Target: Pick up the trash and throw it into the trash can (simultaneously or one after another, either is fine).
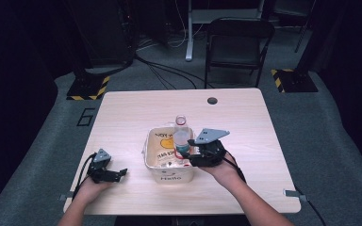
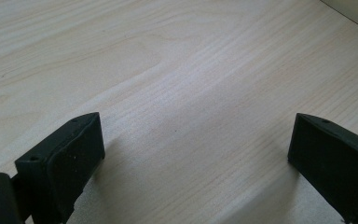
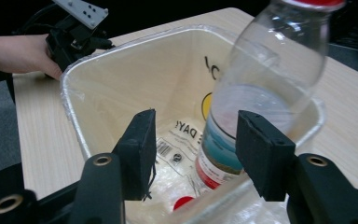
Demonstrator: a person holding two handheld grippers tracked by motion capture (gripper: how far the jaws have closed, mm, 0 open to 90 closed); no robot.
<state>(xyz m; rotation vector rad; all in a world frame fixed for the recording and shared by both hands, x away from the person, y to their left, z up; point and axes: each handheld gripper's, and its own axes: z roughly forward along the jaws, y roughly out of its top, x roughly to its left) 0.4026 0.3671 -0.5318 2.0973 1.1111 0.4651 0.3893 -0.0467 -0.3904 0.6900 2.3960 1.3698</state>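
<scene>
Fingers (image 3: 142,149) on my right gripper (image 3: 193,154) stand partly apart over the cream plastic bin lined with clear film (image 3: 74,100). Between them, low in the right gripper view, I see the clear plastic bottle with a red cap and a blue-and-red label (image 3: 261,88); it leans in the bin, its base near the right finger, and the pads do not press on it. In the high view that bin (image 1: 168,176) sits at the centre of the pale wooden tabletop (image 1: 136,113), the bottle (image 1: 181,136) rising from it. At lower left, my left gripper (image 1: 118,174) rests on the tabletop, its fingers (image 2: 70,158) wide apart and holding nothing.
</scene>
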